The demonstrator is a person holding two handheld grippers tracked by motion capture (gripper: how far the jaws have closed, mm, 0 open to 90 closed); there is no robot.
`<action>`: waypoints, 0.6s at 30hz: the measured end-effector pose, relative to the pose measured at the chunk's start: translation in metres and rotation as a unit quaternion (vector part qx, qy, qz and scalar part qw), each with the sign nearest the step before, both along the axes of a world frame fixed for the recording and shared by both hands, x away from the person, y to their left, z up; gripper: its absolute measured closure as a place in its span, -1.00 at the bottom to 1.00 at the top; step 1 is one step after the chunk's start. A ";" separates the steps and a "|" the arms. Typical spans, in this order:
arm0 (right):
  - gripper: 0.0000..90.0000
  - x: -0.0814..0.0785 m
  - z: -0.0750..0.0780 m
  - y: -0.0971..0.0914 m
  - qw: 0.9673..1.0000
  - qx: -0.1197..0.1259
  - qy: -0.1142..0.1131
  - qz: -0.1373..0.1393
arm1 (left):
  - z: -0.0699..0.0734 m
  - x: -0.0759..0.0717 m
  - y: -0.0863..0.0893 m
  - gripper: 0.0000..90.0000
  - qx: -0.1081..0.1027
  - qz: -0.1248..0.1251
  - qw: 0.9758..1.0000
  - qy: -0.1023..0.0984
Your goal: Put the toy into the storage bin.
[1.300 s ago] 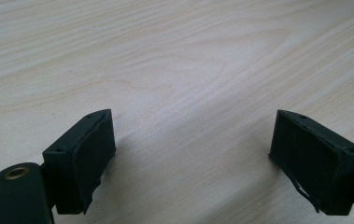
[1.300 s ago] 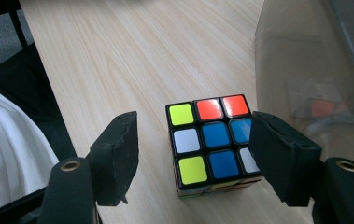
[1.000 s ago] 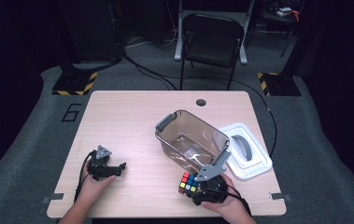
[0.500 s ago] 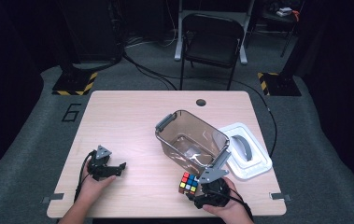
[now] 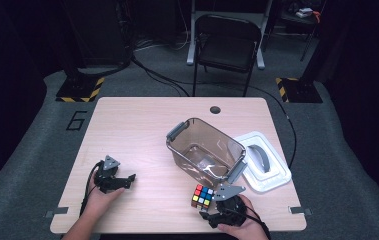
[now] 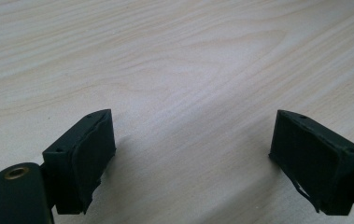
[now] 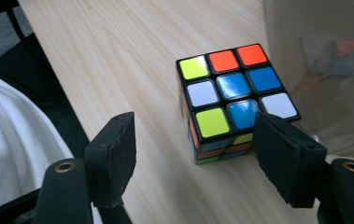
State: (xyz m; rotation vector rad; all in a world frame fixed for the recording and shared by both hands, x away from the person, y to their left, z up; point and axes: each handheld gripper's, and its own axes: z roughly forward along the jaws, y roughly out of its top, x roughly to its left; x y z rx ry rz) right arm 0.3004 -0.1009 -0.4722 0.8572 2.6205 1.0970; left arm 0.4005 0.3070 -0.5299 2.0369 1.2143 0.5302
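At the near right edge of the bench [image 5: 142, 120], the Rubik's cube [image 5: 203, 196] sits flat on the wood, just in front of the clear plastic container [image 5: 204, 152] and close to its near corner. Your right gripper [image 5: 212, 212] is the one to use: it hovers just behind the cube on your side, while your left gripper [image 5: 122, 181] lies well apart across the bench, its jaws spread over bare wood with nothing between them.

In the right gripper view the cube [image 7: 233, 100] lies ahead and off to the right of the gap. The right-hand jaw already overlaps the cube's near corner, whereas the left-hand jaw stands clear of it with open wood between. Your right gripper [image 7: 202, 154] has its jaws apart, wider than the cube, and they press on nothing.

As a cube it has no long axis, but its faces sit slightly skewed to your jaws. I judge that you need to shift the gripper right, square it to 2 opposite faces, then push forward. The container [image 7: 324, 70] wall stands close on that side, so watch the outer jaw.
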 end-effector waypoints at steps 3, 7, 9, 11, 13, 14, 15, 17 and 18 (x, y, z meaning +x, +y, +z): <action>-0.29 -0.001 -0.001 0.003 1.000 0.009 0.007 0.012 | 0.000 0.000 0.000 -0.69 0.000 0.000 1.000 0.001; -0.28 -0.002 -0.002 0.008 1.000 0.008 0.011 0.024 | 0.000 0.000 0.000 -0.69 0.000 0.000 1.000 0.001; -0.28 -0.003 -0.003 0.010 1.000 0.009 0.013 0.027 | 0.000 0.000 0.000 -0.69 0.000 0.001 1.000 0.001; -0.27 -0.003 -0.003 0.012 0.999 0.009 0.015 0.032 | 0.000 0.000 0.000 -0.69 0.000 0.001 1.000 0.001; -0.27 -0.004 -0.004 0.015 0.999 0.010 0.016 0.035 | 0.000 0.000 0.000 -0.69 0.000 0.001 1.000 0.000; -0.27 -0.004 -0.004 0.016 0.999 0.007 0.015 0.041 | 0.000 0.000 0.000 -0.69 0.000 0.001 1.000 0.000; -0.27 -0.004 -0.004 0.017 0.999 0.009 0.017 0.037 | 0.000 0.000 0.000 -0.69 0.000 0.001 1.000 0.000; -0.28 -0.004 -0.002 0.016 0.999 0.008 0.011 0.029 | 0.000 0.000 0.000 -0.69 0.000 0.001 1.000 0.000; -0.29 -0.004 -0.001 0.015 1.000 0.009 0.010 0.021 | 0.000 0.000 0.000 -0.69 0.000 0.001 1.000 0.001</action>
